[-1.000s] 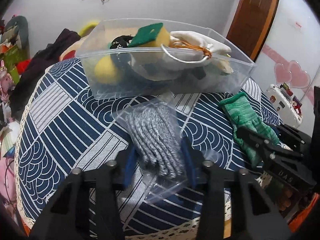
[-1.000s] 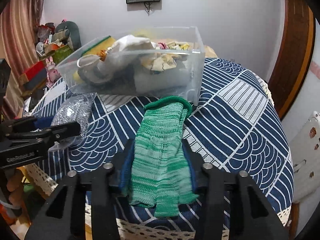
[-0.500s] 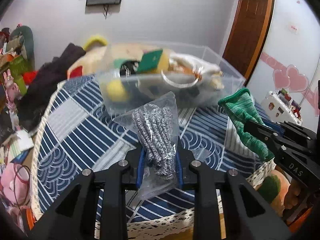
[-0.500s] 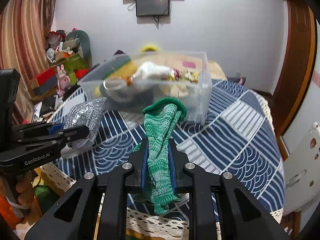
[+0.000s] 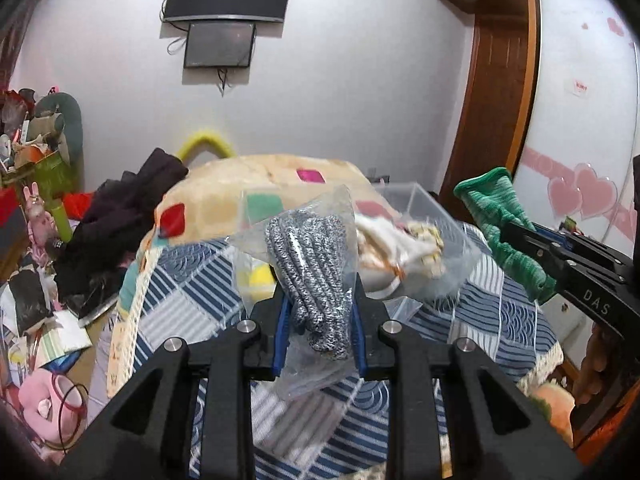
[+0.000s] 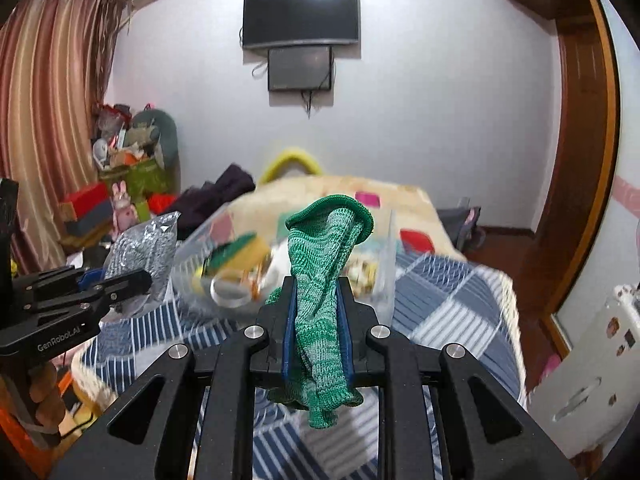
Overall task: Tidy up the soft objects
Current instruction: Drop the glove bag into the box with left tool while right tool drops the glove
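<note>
Table [image 5: 192,292] w/ navy-and-white patterned cloth fills the lower part of both views; a patchwork blanket [image 5: 240,184] is heaped behind it. A clear plastic bin [image 6: 384,264] sits on the table, blurred, holding a white cloth bundle [image 5: 392,248], a yellow/green sponge [image 6: 240,248] & other bits too smeared to name.

Left gripper [image 5: 318,316] is closed tight on a clear plastic bag [image 5: 308,216] w/ grey speckled knit gloves [image 5: 316,268] inside; blue pads press both sides of the knit. The bag stands up from the jaws, clear of the tablecloth, in front of the bin. In the right wrist view the same bagged gloves sit at far left, level w/ the bin's rim.

Right gripper [image 6: 318,320] is clamped on a green knit glove [image 6: 324,280], gap between the jaws narrow, only the glove's thickness. Cuff end points up & away, finger end droops below the jaws, off the table. Bin is directly behind it. In the left wrist view the green glove shows at right, held up beside the bin's right end.

On the wall: dark curved screen [image 6: 300,16], smaller screen [image 6: 300,68] just under it. Striped curtain [image 6: 52,100] at left, wooden door frame [image 6: 576,140] at right
</note>
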